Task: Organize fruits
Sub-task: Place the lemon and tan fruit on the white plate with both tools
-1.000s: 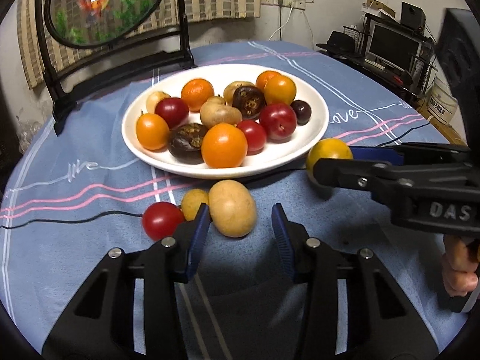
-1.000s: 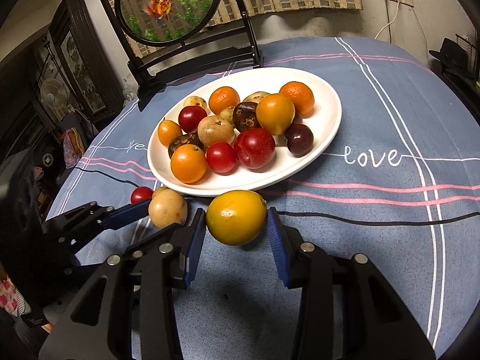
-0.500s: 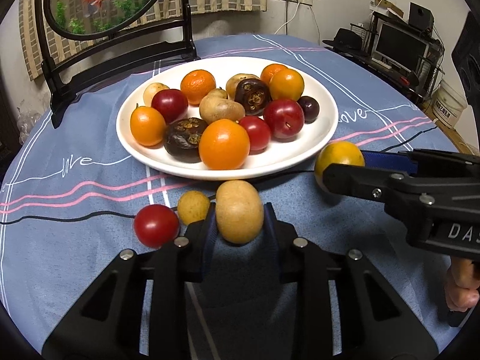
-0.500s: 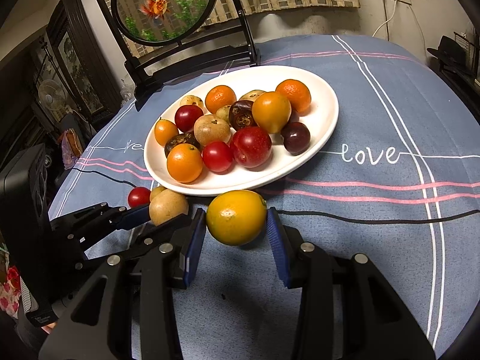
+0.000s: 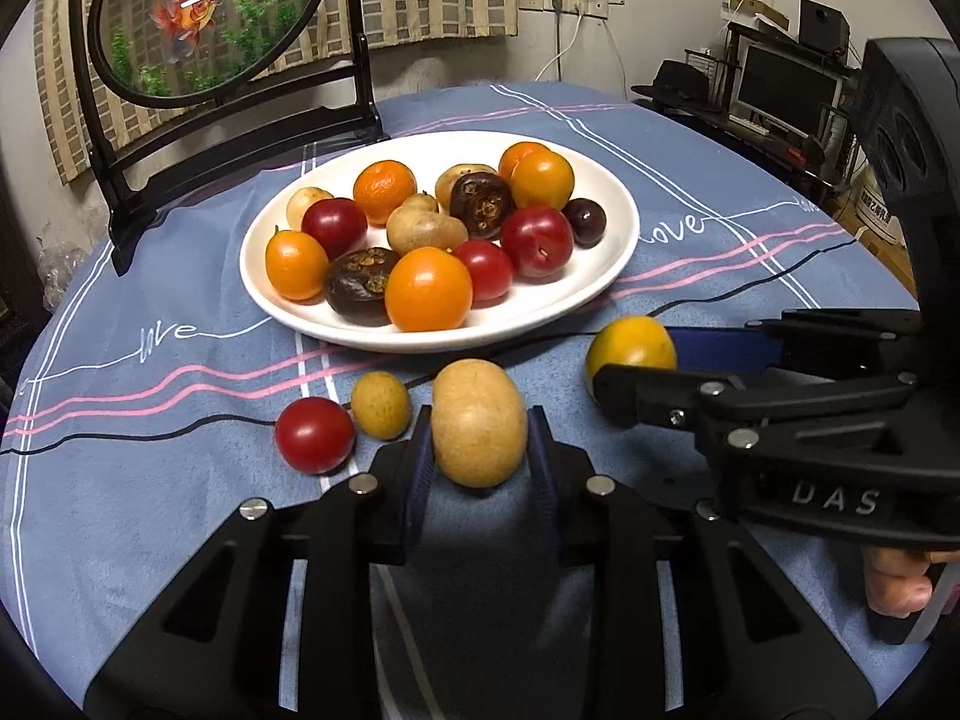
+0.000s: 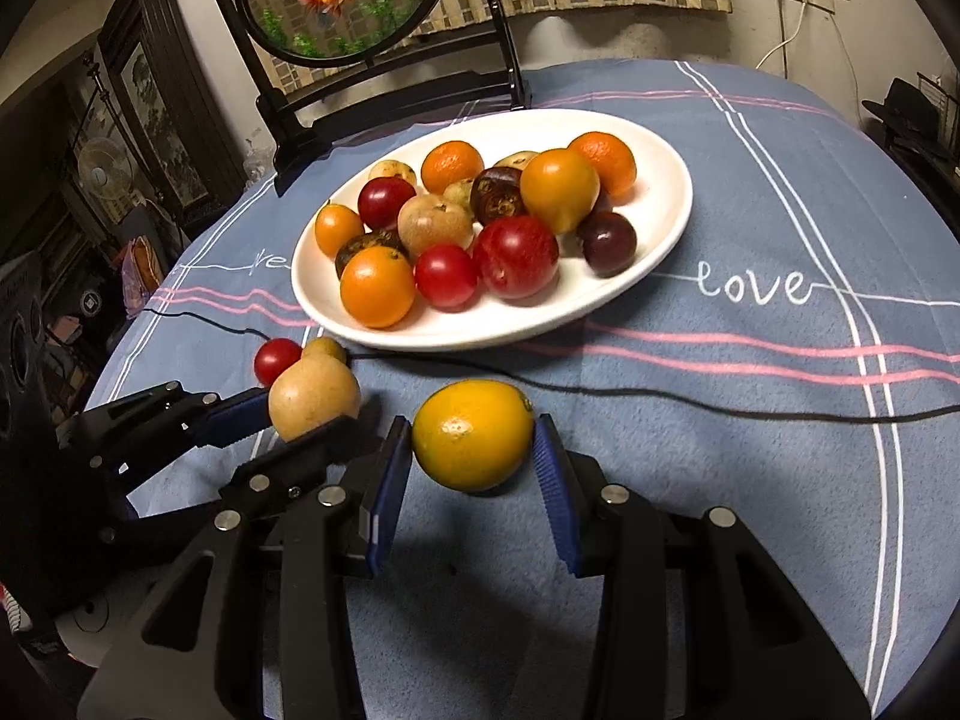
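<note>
Left claw [image 5: 479, 457] clamps the tan fruit [image 5: 478, 422] — long axis pointing away toward the plate [image 5: 606, 276]. Right claw [image 6: 473, 450] grips the yellow-orange fruit [image 6: 472, 434] — long axis crosswise between pads, just above the worktop [image 6: 750, 450].

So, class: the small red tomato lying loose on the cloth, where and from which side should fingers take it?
Grip the red tomato across its round middle, coming from above and its open left side; the small tan fruit crowds its right.
</note>
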Motion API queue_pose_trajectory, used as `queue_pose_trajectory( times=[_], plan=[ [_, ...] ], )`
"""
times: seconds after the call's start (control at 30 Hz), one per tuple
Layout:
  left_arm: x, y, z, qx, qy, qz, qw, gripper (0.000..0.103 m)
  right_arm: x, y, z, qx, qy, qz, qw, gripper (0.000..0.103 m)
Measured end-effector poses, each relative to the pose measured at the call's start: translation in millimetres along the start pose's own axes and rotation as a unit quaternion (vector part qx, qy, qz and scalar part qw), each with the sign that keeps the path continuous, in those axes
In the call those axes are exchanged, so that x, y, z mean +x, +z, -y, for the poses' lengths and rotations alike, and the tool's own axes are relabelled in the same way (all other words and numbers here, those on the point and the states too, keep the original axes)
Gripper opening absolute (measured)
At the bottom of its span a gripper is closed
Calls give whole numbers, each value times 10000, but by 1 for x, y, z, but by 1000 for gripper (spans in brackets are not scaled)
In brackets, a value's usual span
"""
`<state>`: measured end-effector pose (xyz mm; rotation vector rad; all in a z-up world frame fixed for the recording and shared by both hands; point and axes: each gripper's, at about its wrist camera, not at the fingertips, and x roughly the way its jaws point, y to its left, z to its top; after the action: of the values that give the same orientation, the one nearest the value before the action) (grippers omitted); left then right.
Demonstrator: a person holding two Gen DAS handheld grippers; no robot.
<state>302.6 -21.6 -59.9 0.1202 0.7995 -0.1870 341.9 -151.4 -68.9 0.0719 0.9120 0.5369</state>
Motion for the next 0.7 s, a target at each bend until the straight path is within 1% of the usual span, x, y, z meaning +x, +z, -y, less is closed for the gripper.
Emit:
queue_pose_trajectory(
  times=[0.07,0.13,0.23,0.3,0.33,0.37,0.43,0.5,0.57,0.7],
  plan=[
    [-5,-1,1,-9,-31,29,10000,31,-2,-1,-1,-5,26,41,10000,42],
    [-11,-2,1,-55,-57,97,9999,31,-10,-2,-2,-5,100,188,9998,42],
    [-20,1,-5,-175,-61,235,9996,31,-29,0,-4,6,202,619,9979,42],
    [-27,7,-12,-312,13,407,9987,31,-42,5,-4,11,172,1069,9941,42],
    [-30,12,-16,-411,74,506,9978,31,-46,8,-3,46,124,1240,9922,42],
    [-32,17,-21,-514,155,598,9968,31,-50,12,-1,125,-47,1532,9881,42],
    [-34,31,-34,-884,379,761,9925,31,-51,20,0,176,-273,1825,9827,42],
    [-29,45,-51,-1293,423,789,9876,31,-46,31,3,222,-464,2081,9768,42],
    [-19,59,-68,-1587,459,760,9833,31,-38,42,7,259,-537,2143,9749,42],
    [4,83,-89,-1803,633,713,9790,31,-15,66,16,389,-608,2124,9745,42]
  ],
)
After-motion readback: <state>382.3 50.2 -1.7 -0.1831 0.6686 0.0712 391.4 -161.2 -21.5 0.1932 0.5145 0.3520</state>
